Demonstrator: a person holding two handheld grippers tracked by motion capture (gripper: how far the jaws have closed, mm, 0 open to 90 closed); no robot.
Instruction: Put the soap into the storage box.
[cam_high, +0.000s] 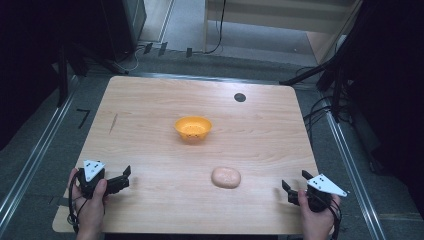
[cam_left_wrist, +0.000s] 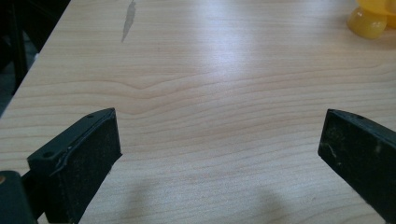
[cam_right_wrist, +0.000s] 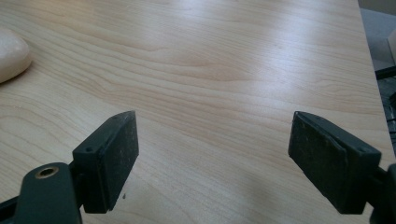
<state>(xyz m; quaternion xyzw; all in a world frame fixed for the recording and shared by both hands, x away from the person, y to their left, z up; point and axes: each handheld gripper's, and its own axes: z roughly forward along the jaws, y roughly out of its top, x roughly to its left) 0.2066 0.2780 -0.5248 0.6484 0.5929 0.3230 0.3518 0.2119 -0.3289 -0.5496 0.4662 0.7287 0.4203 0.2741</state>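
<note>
Bread roll (cam_high: 226, 177) lies left of the right gripper (cam_high: 291, 186), the nearer one, jaws apart and empty; left gripper (cam_high: 125, 176) likewise open

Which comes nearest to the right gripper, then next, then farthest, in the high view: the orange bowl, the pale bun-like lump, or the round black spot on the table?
1. Pale lump, just left of the right gripper.
2. Orange bowl, mid-table.
3. Black spot, near the far edge.
</note>
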